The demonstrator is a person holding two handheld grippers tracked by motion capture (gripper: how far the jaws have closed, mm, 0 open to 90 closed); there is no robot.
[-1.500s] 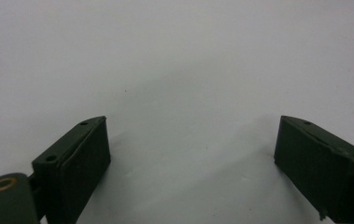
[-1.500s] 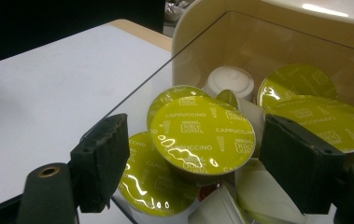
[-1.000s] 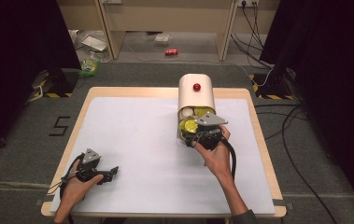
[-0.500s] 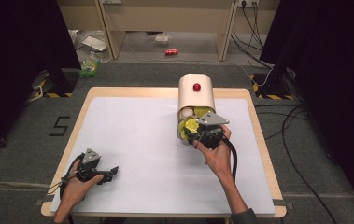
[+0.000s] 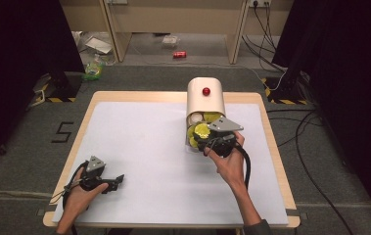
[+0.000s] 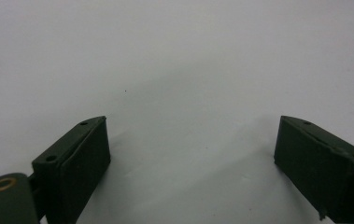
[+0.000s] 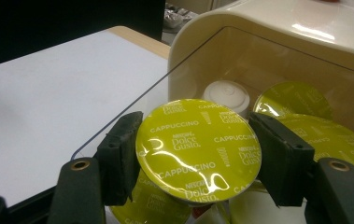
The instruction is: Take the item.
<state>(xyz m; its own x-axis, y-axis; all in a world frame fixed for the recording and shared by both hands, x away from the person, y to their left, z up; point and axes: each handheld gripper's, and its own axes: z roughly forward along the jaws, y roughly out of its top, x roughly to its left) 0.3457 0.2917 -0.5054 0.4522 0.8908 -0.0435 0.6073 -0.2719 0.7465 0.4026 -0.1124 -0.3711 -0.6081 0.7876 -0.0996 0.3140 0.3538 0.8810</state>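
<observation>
From above, your right gripper [image 5: 203, 138] sits at the open mouth of the cream container [image 5: 205, 100], which lies on its side toward the far right of the white table [image 5: 149, 147]. A red button [image 5: 206, 91] shows on the container's rounded top. Yellow-lidded capsules crowd the opening, and the jaws have just been closing on one of them. Your left gripper [image 5: 116, 180] rests low on the near left part of the table, well apart from the container, with your left hand [image 5: 78, 193] wrapped around it.

In the left gripper view, your left gripper [image 6: 191, 156] has its two black jaws spread wide, with bare white tabletop between them.

In the right gripper view, your right gripper [image 7: 195, 149] pinches a yellow cappuccino capsule [image 7: 198, 148] by its rim, one pad pressed against each side of the foil lid. The capsule sits just at the container's mouth [image 7: 258, 56], above more yellow capsules [image 7: 333, 135]. A white capsule [image 7: 226, 95] stands deeper inside, beside another yellow lid.
</observation>
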